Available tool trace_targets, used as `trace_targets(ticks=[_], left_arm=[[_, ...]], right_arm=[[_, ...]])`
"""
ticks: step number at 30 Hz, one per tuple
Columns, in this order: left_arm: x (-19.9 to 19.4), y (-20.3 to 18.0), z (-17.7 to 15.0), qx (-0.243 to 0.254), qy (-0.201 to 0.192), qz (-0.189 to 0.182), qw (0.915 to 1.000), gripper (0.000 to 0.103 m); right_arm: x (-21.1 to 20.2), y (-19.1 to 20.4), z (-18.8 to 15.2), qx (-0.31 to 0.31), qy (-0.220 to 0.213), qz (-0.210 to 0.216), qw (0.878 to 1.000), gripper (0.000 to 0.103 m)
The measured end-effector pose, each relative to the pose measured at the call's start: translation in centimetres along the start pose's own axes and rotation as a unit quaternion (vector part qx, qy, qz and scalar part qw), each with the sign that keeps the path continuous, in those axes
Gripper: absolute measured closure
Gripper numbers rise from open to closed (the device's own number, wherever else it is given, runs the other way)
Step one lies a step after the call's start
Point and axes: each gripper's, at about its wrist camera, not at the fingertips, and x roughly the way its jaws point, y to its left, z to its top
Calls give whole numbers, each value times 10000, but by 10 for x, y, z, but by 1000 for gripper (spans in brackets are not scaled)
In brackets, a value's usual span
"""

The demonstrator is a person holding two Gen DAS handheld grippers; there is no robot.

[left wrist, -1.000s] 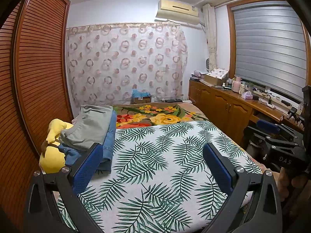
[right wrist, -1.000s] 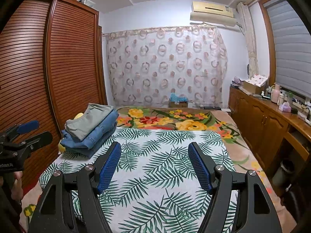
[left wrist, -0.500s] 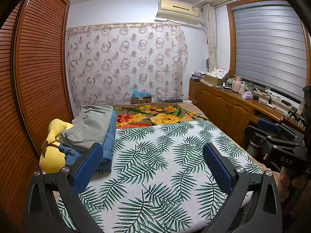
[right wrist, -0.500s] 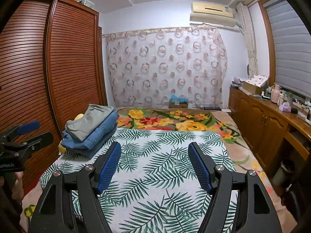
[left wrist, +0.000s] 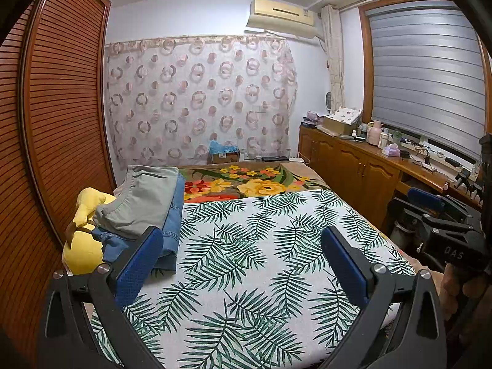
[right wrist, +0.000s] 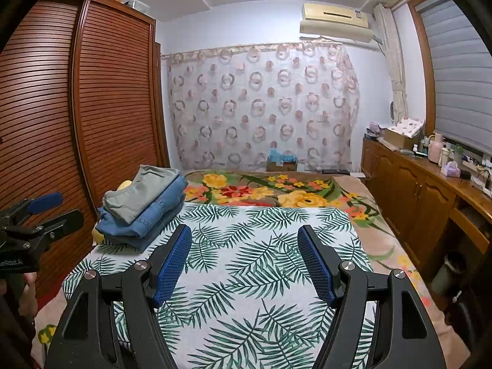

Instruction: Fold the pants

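Note:
A stack of folded pants lies at the left edge of the bed: grey pants (left wrist: 144,196) on top of blue jeans (left wrist: 172,224). The stack also shows in the right wrist view, grey pants (right wrist: 141,190) over blue jeans (right wrist: 153,215). My left gripper (left wrist: 241,243) is open and empty, held above the palm-leaf sheet (left wrist: 255,261), to the right of the stack. My right gripper (right wrist: 244,240) is open and empty above the same sheet (right wrist: 252,264). Each gripper shows at the edge of the other's view, the right one (left wrist: 436,212) and the left one (right wrist: 46,212).
A yellow plush toy (left wrist: 83,240) sits under and left of the stack. A floral blanket (left wrist: 246,181) covers the far bed. A slatted wooden wardrobe (right wrist: 92,107) stands left, a wooden cabinet (right wrist: 415,190) with bottles right, a curtain (right wrist: 261,107) behind.

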Motion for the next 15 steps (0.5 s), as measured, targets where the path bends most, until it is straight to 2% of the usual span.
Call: trace_targets(ticks=[15], left_arm=[[0,0,1,0,4,5,10000,1]], right_arm=[[-1,1,0,12,-28,-25,10000,30]])
